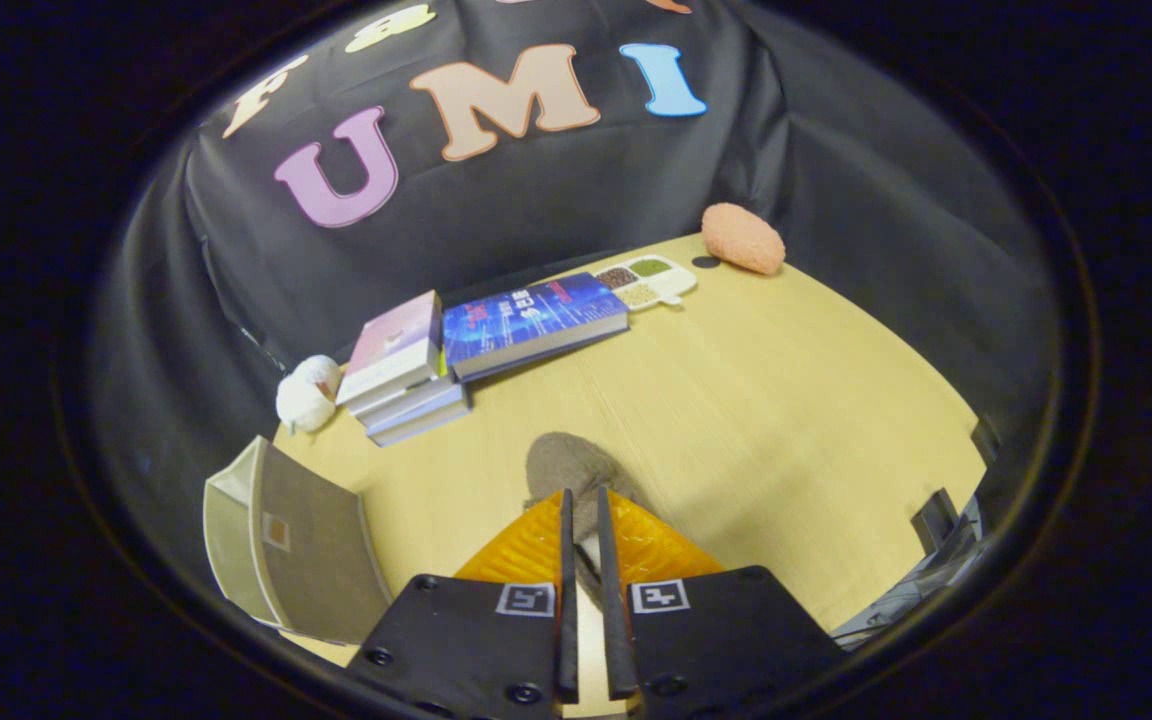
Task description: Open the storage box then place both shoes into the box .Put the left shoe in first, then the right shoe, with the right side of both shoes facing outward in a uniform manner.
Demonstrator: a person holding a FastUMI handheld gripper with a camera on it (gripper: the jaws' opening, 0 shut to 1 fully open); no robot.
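My gripper [584, 495] is shut on a grey shoe [561, 462], its two fingers pinching the shoe's rim with only a thin gap between them. The rounded grey toe pokes out just beyond the fingertips, over the wooden table [756, 400]. A strip of the shoe's pale inside shows between the fingers lower down. The storage box [296, 545], beige with a grey-brown front panel, stands on the table to the left of the fingers. I cannot tell whether it is open.
Beyond the shoe lie a stack of books [401, 370] and a blue book [531, 320]. A white plush toy [306, 392] sits left of the stack. A tray of grains [646, 280] and an orange plush lump [742, 238] are at the far edge. Dark gear [941, 520] borders the table's right edge.
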